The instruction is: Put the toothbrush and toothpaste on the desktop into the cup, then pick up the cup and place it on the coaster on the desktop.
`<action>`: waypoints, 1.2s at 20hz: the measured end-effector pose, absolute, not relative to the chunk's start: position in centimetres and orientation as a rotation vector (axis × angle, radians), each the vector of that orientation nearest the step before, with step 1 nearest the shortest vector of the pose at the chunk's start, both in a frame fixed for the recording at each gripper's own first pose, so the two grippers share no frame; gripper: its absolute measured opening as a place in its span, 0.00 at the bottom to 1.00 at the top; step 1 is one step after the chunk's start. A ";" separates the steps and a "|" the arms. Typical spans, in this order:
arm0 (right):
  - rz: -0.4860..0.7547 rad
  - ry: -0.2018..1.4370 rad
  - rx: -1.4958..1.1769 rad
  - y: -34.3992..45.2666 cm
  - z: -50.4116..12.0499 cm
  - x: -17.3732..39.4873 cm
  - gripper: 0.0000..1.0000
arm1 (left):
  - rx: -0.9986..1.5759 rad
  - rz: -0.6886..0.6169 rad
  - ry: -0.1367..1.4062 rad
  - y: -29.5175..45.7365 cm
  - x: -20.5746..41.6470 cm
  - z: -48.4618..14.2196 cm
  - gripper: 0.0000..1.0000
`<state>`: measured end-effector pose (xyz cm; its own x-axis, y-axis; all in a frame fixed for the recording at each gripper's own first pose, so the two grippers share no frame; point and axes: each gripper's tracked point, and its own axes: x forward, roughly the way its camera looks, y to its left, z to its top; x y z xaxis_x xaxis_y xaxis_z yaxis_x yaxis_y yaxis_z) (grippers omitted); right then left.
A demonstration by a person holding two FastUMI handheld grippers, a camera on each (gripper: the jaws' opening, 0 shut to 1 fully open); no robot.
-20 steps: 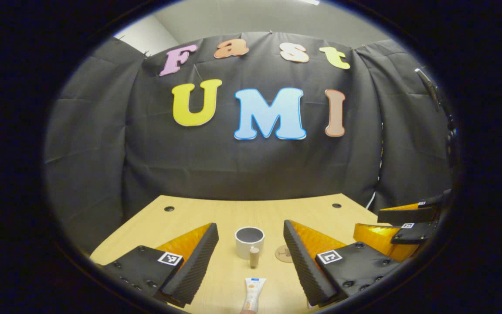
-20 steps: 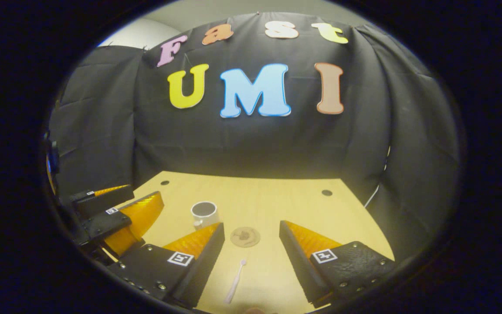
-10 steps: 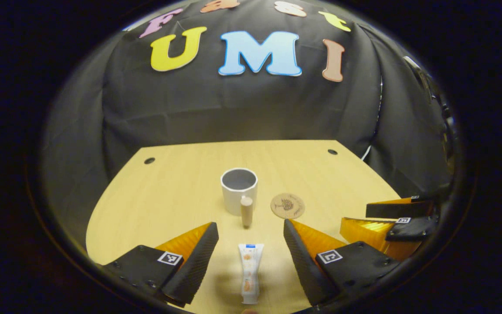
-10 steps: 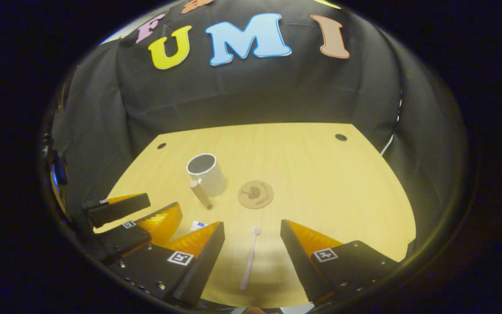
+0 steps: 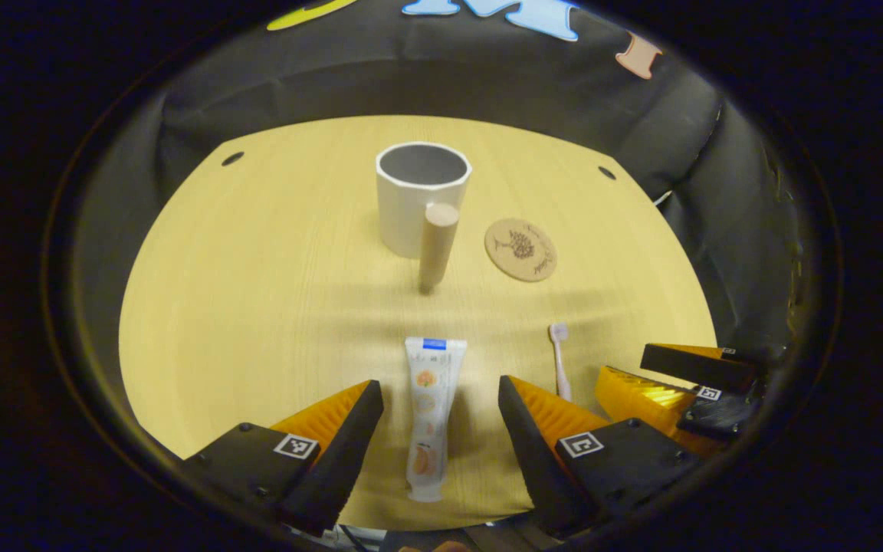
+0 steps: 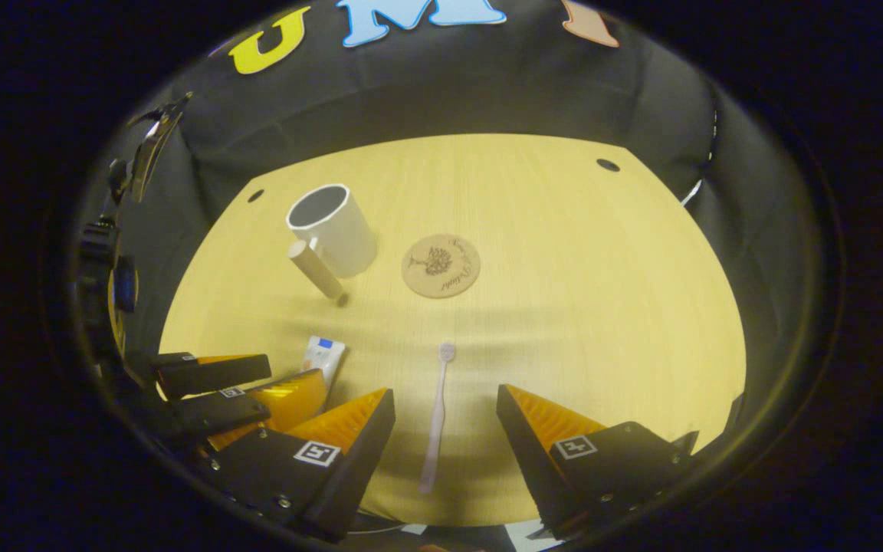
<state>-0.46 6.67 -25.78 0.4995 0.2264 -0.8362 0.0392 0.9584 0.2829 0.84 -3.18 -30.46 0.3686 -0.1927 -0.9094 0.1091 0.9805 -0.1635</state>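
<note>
A white cup (image 5: pixel 420 195) with a wooden handle (image 5: pixel 438 245) stands upright mid-table, and a round cork coaster (image 5: pixel 520 249) lies just right of it. The toothpaste tube (image 5: pixel 430 414) lies flat on the table, lengthwise between the fingers of my open left gripper (image 5: pixel 439 387), untouched. The toothbrush (image 5: pixel 559 356) lies to its right. In the right gripper view, the toothbrush (image 6: pixel 435 418) lies between the fingers of my open right gripper (image 6: pixel 445 392), head pointing at the coaster (image 6: pixel 441 265). The cup (image 6: pixel 332 228), the toothpaste (image 6: pixel 323 354) and the left gripper (image 6: pixel 296 372) are on the left there. The right gripper (image 5: pixel 625 368) appears low right in the left gripper view.
The light wooden table (image 5: pixel 257 291) has small round holes (image 5: pixel 232 159) near its far corners. Black cloth walls close it in behind and at the sides. The two grippers sit side by side at the near edge.
Both views have tipped down towards the table and come nearer the objects. The toothpaste and toothbrush now lie further in between the fingers. Both grippers stay open.
</note>
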 end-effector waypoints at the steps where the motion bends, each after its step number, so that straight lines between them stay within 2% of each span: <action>1: 0.122 1.076 0.286 7.1 -26.3 -0.7 0.86 | -0.083 -0.189 1.210 -3.4 0.8 -30.8 0.96; 2: 0.125 1.107 0.287 7.4 -26.9 -1.1 0.86 | -0.084 -0.183 1.237 -3.3 0.5 -31.4 0.96; 3: 0.126 1.140 0.282 7.5 -27.5 -1.4 0.86 | -0.078 -0.177 1.264 -3.5 0.1 -31.8 1.00; 11: 0.143 1.301 0.277 9.2 -31.3 -2.7 0.86 | -0.066 -0.156 1.392 -2.0 -1.5 -34.6 0.97; 14: 0.126 1.311 0.255 9.0 -31.7 -2.4 0.83 | -0.043 -0.164 1.386 -2.0 -1.0 -34.7 0.89; 15: 0.124 1.327 0.247 8.8 -31.7 -2.5 0.75 | -0.038 -0.165 1.387 -1.9 -1.0 -34.8 0.87; 16: 0.109 1.328 0.232 8.5 -31.9 -2.5 0.75 | -0.033 -0.166 1.388 -2.0 -1.0 -34.7 0.85; 17: 0.093 1.335 0.225 8.1 -31.8 -2.5 0.64 | -0.018 -0.164 1.385 -1.8 -0.9 -34.9 0.77; 18: 0.096 1.345 0.219 8.1 -32.0 -2.7 0.54 | -0.015 -0.166 1.387 -1.8 -1.0 -35.0 0.78; 19: 0.097 1.345 0.214 8.1 -32.1 -2.7 0.52 | -0.007 -0.163 1.383 -1.7 -1.1 -35.0 0.63; 21: 0.109 1.362 0.169 7.8 -32.0 -3.0 0.51 | 0.003 -0.164 1.378 -1.4 -1.0 -35.1 0.53; 22: 0.079 1.373 0.193 7.9 -32.5 -3.1 0.53 | 0.007 -0.167 1.375 -1.4 -1.0 -35.1 0.54; 23: 0.085 1.378 0.201 8.0 -32.5 -3.0 0.16 | 0.000 -0.154 1.375 -1.4 -0.8 -35.2 0.49; 24: 0.089 1.374 0.204 8.0 -32.2 -3.2 0.17 | 0.003 -0.159 1.375 -1.3 -0.9 -35.1 0.43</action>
<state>-3.18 7.97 -32.22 0.1959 0.1822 -0.9635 0.0558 0.9789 0.1964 -0.87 -1.35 -35.11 0.1855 -0.1108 -0.9764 0.1144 0.9893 -0.0905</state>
